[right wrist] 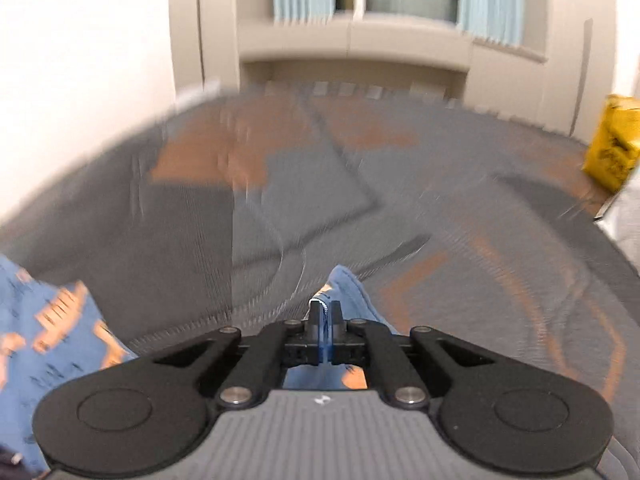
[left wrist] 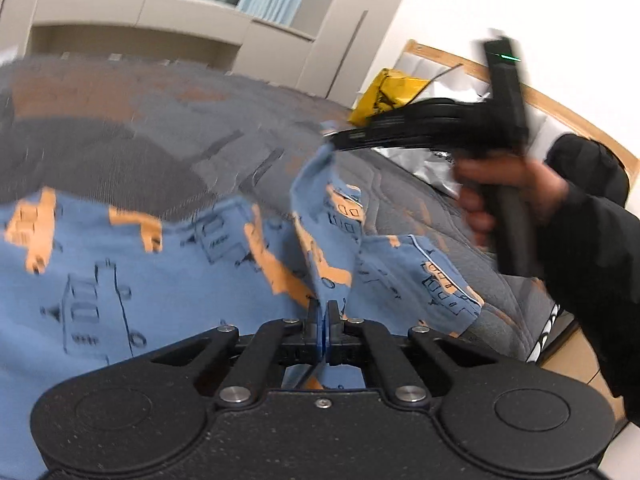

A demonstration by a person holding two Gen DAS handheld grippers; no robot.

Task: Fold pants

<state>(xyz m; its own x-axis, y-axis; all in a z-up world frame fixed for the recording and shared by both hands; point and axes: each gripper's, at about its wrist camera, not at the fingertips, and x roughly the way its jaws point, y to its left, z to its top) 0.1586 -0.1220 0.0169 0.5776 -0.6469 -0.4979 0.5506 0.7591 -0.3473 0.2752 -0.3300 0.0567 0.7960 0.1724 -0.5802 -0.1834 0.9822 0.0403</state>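
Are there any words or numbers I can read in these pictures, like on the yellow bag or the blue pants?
No readable words or numbers anywhere.
Yellow bag: dark printing, too blurred to read.
Blue pants: only drawn pictures of buildings and orange shapes, no letters.
Right claw: a small white mark on its grey housing, a logo shape, not a word.

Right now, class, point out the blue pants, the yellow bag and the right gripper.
blue pants (left wrist: 120, 280): left wrist view, on the flat printed fabric.
yellow bag (right wrist: 612, 148): right wrist view, on its front face.
right gripper (right wrist: 325, 308): right wrist view, between its fingertips, shut on the pants.
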